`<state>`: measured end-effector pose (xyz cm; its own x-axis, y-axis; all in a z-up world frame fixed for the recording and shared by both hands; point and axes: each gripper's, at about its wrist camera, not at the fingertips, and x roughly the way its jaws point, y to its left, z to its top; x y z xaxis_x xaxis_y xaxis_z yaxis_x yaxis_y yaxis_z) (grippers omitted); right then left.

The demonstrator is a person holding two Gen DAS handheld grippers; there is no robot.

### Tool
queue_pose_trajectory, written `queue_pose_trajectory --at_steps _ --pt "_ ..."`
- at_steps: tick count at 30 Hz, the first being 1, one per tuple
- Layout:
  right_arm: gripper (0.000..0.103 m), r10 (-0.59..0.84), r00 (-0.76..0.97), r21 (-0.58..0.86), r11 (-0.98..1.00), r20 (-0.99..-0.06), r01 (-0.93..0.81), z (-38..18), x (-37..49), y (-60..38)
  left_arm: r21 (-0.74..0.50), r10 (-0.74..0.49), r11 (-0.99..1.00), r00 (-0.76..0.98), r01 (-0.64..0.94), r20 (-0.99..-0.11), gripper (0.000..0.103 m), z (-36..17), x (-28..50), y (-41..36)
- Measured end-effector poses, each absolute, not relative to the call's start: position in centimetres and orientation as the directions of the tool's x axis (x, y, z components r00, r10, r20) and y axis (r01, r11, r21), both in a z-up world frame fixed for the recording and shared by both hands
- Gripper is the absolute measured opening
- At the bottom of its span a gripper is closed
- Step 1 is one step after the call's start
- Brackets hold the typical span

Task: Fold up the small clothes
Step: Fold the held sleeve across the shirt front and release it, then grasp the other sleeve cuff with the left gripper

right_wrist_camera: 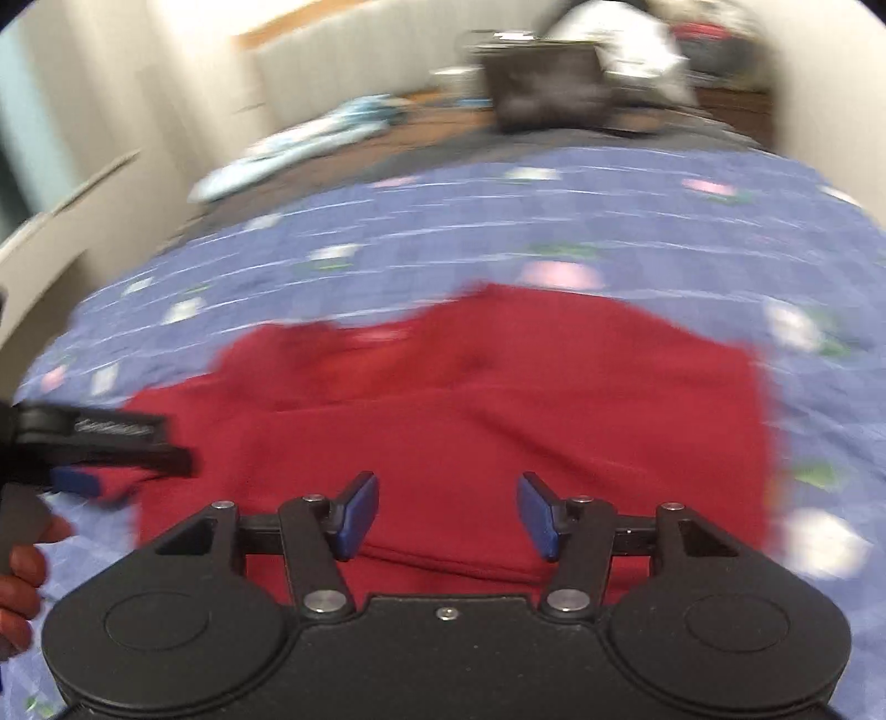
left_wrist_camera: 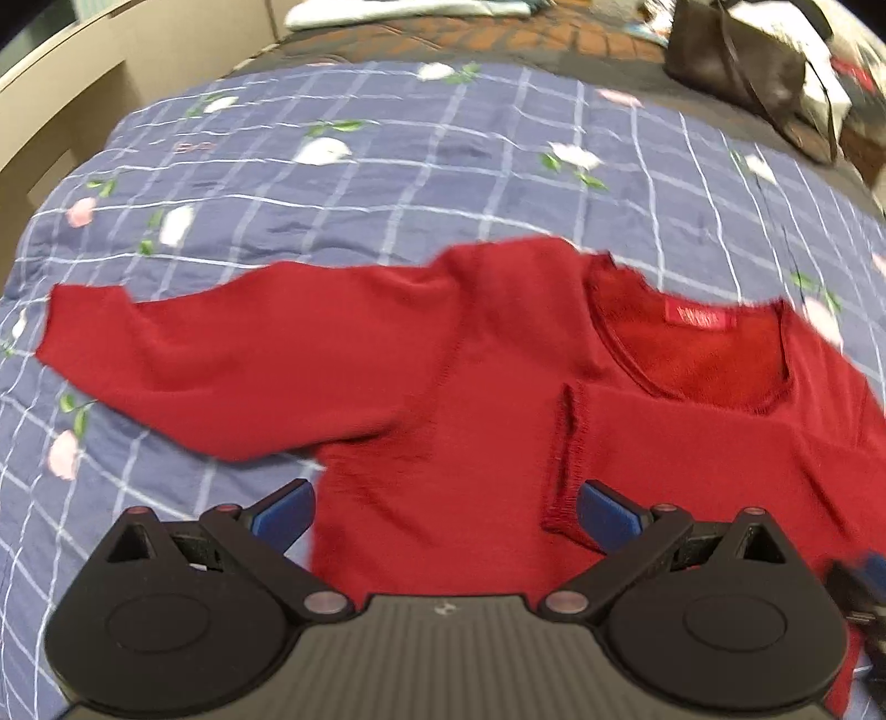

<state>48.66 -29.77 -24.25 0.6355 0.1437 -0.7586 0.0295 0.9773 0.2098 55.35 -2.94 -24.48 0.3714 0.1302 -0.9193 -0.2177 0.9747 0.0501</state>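
Red sweater (left_wrist_camera: 443, 399): lies flat on the blue checked bedspread (left_wrist_camera: 387, 183), toward its near edge; neckline with a red label (left_wrist_camera: 702, 320) toward the right in the left wrist view, one sleeve (left_wrist_camera: 183, 354) stretched out toward the bedspread's left edge. The other sleeve appears folded across the body, its cuff edge just beside the left gripper's right finger.
Left gripper (left_wrist_camera: 446, 518): fingers spread wide, holding nothing, above the sweater's lower body.
Right gripper (right_wrist_camera: 447, 515): blue pads (right_wrist_camera: 360, 515) well apart, nothing between them, over the sweater near its hem; this view is blurred.
Person's hand (right_wrist_camera: 19, 576): at the left edge of the right wrist view, gripping the other tool's handle.
Dark bag (left_wrist_camera: 742, 72): at the far right of the bed, well apart from the sweater.
Pale folded cloth (left_wrist_camera: 398, 14): at the far edge, left of the bag.
Beige furniture (left_wrist_camera: 61, 99): beside the bed's left edge.
In the way: nothing lies on the sweater.
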Motion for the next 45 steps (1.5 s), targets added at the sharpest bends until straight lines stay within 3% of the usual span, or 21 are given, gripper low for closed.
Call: queue_pose_trajectory --at_steps 7,11,17,27,30,32,36,39,41,45 --pt "0.058 -0.052 0.604 0.079 0.979 -0.795 0.188 -25.5 46.9 -38.4 0.132 0.179 0.977 0.303 -0.167 -0.936 0.103 -27.7 56.9 -6.4" --pt "0.051 -0.104 0.543 -0.075 0.994 -0.833 0.075 -27.3 46.5 -39.3 0.168 0.207 0.972 0.269 -0.163 -0.941 0.103 -29.0 57.3 -6.9" --pt "0.047 -0.085 0.587 -0.256 0.943 -0.805 -0.215 -28.8 46.5 -37.1 0.185 0.226 0.968 0.266 -0.169 -0.937 0.103 -29.1 57.5 -7.4" --pt "0.044 -0.09 0.567 -0.319 0.893 -0.819 -0.318 -29.0 44.8 -37.0 0.2 0.244 0.963 0.266 -0.182 -0.932 0.103 -28.8 57.3 -7.6" --pt "0.039 -0.093 0.618 -0.374 0.861 -0.781 -0.344 -29.6 45.5 -36.2 0.206 0.251 0.961 0.269 -0.185 -0.93 0.103 -28.7 57.2 -7.8" --pt "0.021 -0.083 0.635 -0.394 0.843 -0.768 -0.366 -29.9 46.1 -35.9 0.208 0.254 0.96 0.27 -0.188 -0.929 0.103 -28.6 57.0 -7.9" --pt "0.013 -0.066 0.614 -0.318 0.896 -0.786 -0.31 -29.0 47.0 -36.6 0.209 0.255 0.959 0.269 -0.19 -0.929 0.103 -28.5 56.9 -8.0" --pt "0.008 -0.021 0.589 -0.027 1.0 -0.808 -0.002 -26.6 47.3 -39.8 0.2 0.247 0.961 0.268 -0.191 -0.931 0.103 -28.4 56.7 -8.2" --pt "0.008 0.018 0.569 0.174 0.959 -0.822 0.222 -26.4 47.0 -42.1 0.183 0.23 0.965 0.263 -0.19 -0.937 0.103 -28.6 56.7 -8.3" --pt "0.008 0.041 0.52 0.279 0.878 -0.853 0.388 -28.3 46.9 -43.3 0.193 0.239 0.963 0.264 -0.189 -0.934 0.103 -28.9 56.6 -8.9"
